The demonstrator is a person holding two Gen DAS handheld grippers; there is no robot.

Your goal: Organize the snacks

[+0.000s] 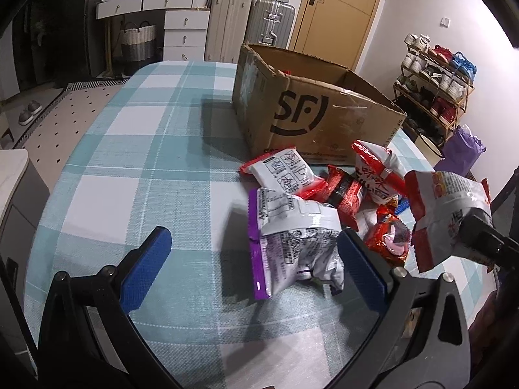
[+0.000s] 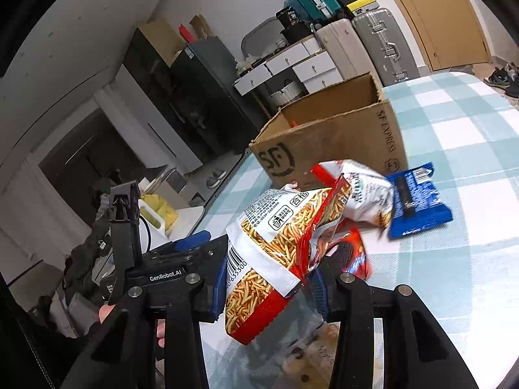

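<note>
Right tongs (image 2: 269,287) gripping noodle snack bag (image 2: 275,246), bare tablecloth (image 1: 136,175) leftward

Snack packets (image 1: 324,194) piled beside open cardboard box (image 1: 311,110).

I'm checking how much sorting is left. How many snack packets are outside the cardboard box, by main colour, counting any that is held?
Red-trimmed packet, held in the right gripper: 1
Other red packets on the table: 4
Purple-trimmed packet: 1
Blue packet: 1
Total: 7
</note>
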